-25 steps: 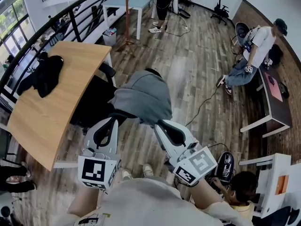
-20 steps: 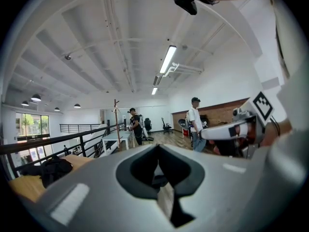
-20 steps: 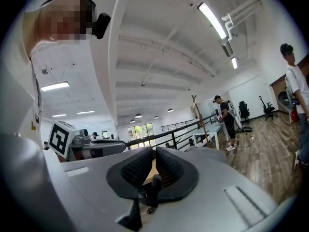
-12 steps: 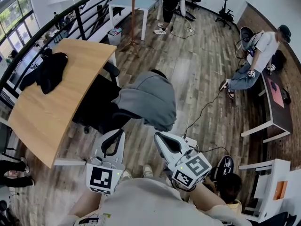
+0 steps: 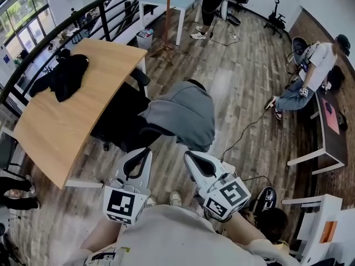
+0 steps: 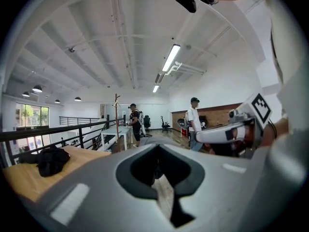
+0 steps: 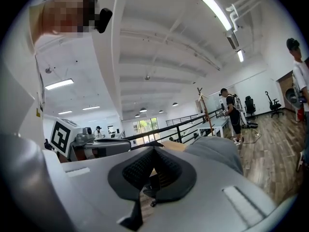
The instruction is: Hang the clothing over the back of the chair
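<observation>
Clothing: the grey fabric garment (image 5: 183, 112) is lying draped over the back of the black office chair (image 5: 119, 123), hanging down the side facing the person; the right gripper view is catching only its rounded top (image 7: 217, 151).
Chair: it is standing pushed against the curved light-wood table (image 5: 83, 121). Its backrest is lying wholly under the garment, so the frame cannot be made out, and the seat is showing only as a dark mass.
Left hand-held gripper: the left hand-held gripper (image 5: 146, 151) is hovering near the garment's lower edge without touching it. Its own view is showing the jaws drawn together with nothing between them, only a thin slit of floor.
Right hand-held gripper: the right hand-held gripper (image 5: 189, 155) is hovering just below the garment's hem, clear of it. Its jaws are closed on each other and empty.
Hidden parts: the person's own torso is cutting off the grip handles at the bottom of the head view.
Table load: a crumpled black garment (image 5: 64, 76) is lying at the far end of the table; what kind it is cannot be told.
Floor: the wood-plank floor (image 5: 233, 93) is showing beneath both hand-held grippers.
</observation>
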Available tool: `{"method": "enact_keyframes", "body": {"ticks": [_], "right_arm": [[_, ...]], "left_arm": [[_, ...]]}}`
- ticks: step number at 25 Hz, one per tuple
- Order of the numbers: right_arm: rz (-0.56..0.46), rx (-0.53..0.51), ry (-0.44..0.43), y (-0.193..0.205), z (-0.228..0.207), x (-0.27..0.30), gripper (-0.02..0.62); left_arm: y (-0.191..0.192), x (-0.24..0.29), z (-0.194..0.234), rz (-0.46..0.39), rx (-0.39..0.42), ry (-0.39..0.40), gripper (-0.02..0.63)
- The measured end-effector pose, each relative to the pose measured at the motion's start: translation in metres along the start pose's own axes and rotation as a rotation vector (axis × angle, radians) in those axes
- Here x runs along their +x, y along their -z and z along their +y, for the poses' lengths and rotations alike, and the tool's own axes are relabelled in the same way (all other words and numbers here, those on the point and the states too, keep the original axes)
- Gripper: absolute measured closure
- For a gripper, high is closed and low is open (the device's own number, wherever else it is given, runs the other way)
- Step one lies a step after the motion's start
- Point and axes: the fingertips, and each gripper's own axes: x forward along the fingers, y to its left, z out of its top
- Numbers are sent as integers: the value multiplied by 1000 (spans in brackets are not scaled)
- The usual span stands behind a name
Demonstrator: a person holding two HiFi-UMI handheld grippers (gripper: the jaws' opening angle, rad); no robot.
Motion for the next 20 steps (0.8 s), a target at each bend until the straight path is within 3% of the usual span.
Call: {"method": "enact_keyframes", "body": {"ticks": [10,20], "right_arm": [[15,-15,-27,-1,15,14,595],[-7,-11,22,-7,2,8,595]], "left_arm": [[6,-15,16,33,1,-62,604],[7,-11,19,60,7,-88,604]]}}
